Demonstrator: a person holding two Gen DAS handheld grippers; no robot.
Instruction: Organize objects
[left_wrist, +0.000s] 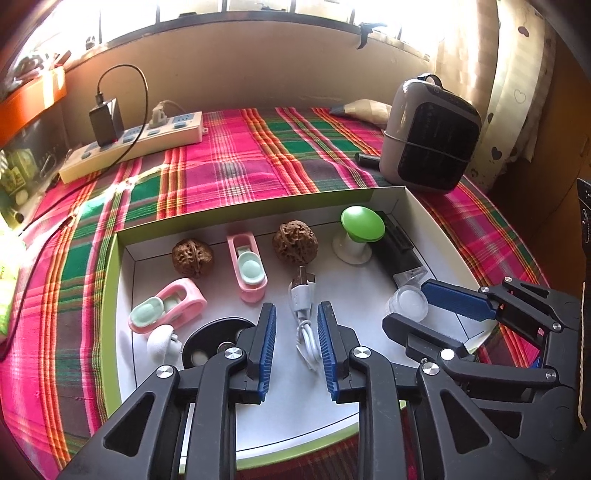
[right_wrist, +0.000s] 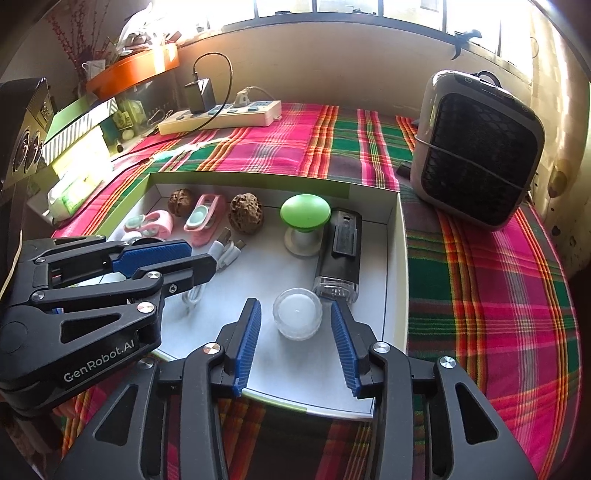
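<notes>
- On the plaid-cloth tabletop (right_wrist: 480, 295): a shallow cardboard tray (right_wrist: 402, 236), white inside with lime-green outer walls, holds the sorted items.
- Left gripper (left_wrist: 296, 343): black jointed frame, ribbed blue pads. Jaws part-way open; a coiled white USB cable (left_wrist: 303, 314) lies on the tray floor between them, pads not pressing on it.
- Right gripper (right_wrist: 295, 339): same build, jaws part-way open either side of a small round clear-walled candle (right_wrist: 297, 313) with white wax; a gap shows on both sides, nothing held.
- Back row of the tray, left to right: wrinkled brown walnut (left_wrist: 192, 257), glossy pink clip with mint oval pad (left_wrist: 247, 271), second, more pitted walnut (left_wrist: 293, 236), green domed knob on a white stem and round foot (left_wrist: 360, 229).
- Right wall of the tray: black rectangular device with a clear plastic end (right_wrist: 341, 254), lying flat just behind the candle.
- Near left corner: second pink-and-mint clip (left_wrist: 168, 308), small white rounded piece (left_wrist: 160, 339), black round disc (left_wrist: 218, 336) partly hidden by the left gripper.
- Outside the tray: white power strip (left_wrist: 133, 146) with black charger plugged in; grey rounded-square fan with dark mesh grille (right_wrist: 476, 147).
</notes>
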